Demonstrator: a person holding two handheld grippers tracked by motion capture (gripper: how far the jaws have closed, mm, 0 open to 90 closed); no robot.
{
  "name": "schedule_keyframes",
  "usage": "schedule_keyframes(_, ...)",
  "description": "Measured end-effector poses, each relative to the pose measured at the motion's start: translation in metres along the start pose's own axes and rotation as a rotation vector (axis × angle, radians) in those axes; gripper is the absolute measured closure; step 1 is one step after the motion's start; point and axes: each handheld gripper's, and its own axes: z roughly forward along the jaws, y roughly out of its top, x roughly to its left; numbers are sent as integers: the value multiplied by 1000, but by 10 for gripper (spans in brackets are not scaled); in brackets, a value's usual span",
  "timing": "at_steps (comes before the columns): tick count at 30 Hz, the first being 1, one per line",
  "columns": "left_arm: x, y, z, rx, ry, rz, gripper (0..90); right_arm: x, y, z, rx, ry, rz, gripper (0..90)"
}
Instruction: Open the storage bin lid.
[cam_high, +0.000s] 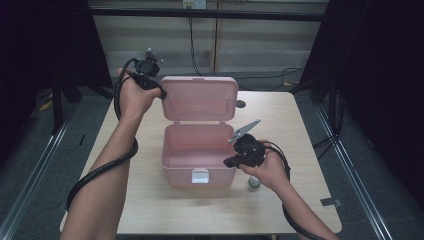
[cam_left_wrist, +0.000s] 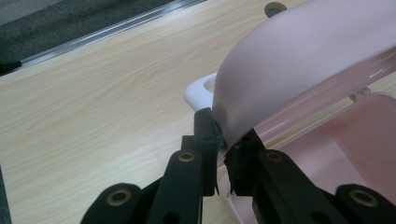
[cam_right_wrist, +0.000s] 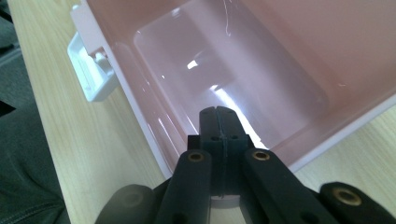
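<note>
**Pink box held open by its lid**

Pink plastic is at the centre of this moment: a lidded box (cam_high: 199, 155) sits in the middle of the wooden table (cam_high: 150, 210), its lid (cam_high: 199, 98) swung up and back so the empty inside faces the person. The left gripper (cam_high: 161, 93) is at the lid's upper left corner, and in the left gripper view its jaws are pinched on the lid's rim (cam_left_wrist: 224, 135), close beside the white handle (cam_left_wrist: 198, 93). That grip seems meant to keep the lid upright so it does not drop shut while the other hand works.

The right gripper (cam_high: 229, 162) hovers at the box's right wall, just above the rim. Its jaws are pressed together with nothing between them, pointing down into the bare interior (cam_right_wrist: 224, 79). It looks ready either to steady the base or to fetch something to put inside.

A small round object (cam_high: 254, 182) lies on the table just beside the right hand, too small to identify. The white latch (cam_high: 200, 176) hangs on the front wall.
</note>
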Motion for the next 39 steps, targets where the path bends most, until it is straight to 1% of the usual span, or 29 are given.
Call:
schedule_keyframes(2, 1, 1, 1, 0, 0, 0, 842, 0, 0, 0, 1, 0, 0, 900)
schedule_keyframes(4, 1, 2, 1, 2, 0, -4, 843, -2, -1, 0, -8, 11, 11, 900)
schedule_keyframes(6, 2, 3, 2, 6, -1, -9, 844, -2, -1, 0, -13, 16, 13, 900)
schedule_keyframes(9, 3, 5, 4, 8, -5, -21, 844, -2, -1, 0, -10, 9, 6, 900)
schedule_keyframes(10, 4, 5, 5, 6, -8, -18, 846, -1, -1, 0, -8, 14, 6, 900)
schedule_keyframes(11, 4, 6, 6, 3, -8, -27, 845, -1, -1, 0, -7, 11, 4, 900)
schedule_keyframes(14, 7, 8, 8, 6, -14, -31, 846, -2, -1, 0, -9, 10, 4, 900)
schedule_keyframes(16, 8, 10, 9, 12, -18, -43, 846, -2, -1, 0, -9, 14, 1, 900)
schedule_keyframes(17, 8, 10, 10, 14, -18, -43, 847, -2, -1, 0, -10, 13, -1, 900)
schedule_keyframes(18, 9, 11, 10, 15, -17, -57, 847, -2, -1, 0, -10, 15, -2, 900)
schedule_keyframes(19, 9, 12, 11, 17, -18, -56, 847, -2, -1, 0, -11, 16, -1, 900)
schedule_keyframes(24, 11, 14, 16, 13, -15, -89, 852, -3, -1, 0, -16, 19, -9, 900)
schedule_keyframes(25, 12, 15, 16, 19, -16, -88, 852, -3, -1, 0, -15, 19, -8, 900)
schedule_keyframes(26, 13, 16, 17, 15, -19, -98, 852, -3, -1, 0, -14, 18, -10, 900)
schedule_keyframes(28, 14, 17, 20, 17, -21, -102, 852, -3, -1, 0, -15, 20, -8, 900)
schedule_keyframes(30, 15, 18, 22, 18, -18, -115, 854, -3, -2, 0, -17, 22, -8, 900)
schedule_keyframes(31, 15, 19, 24, 17, -14, -111, 854, -3, -2, 0, -20, 24, -9, 900)
schedule_keyframes(34, 16, 20, 27, 18, -10, -123, 855, -4, -2, 0, -23, 33, -3, 900)
schedule_keyframes(39, 17, 22, 31, 24, -5, -130, 855, -4, -1, 0, -15, 27, -8, 900)
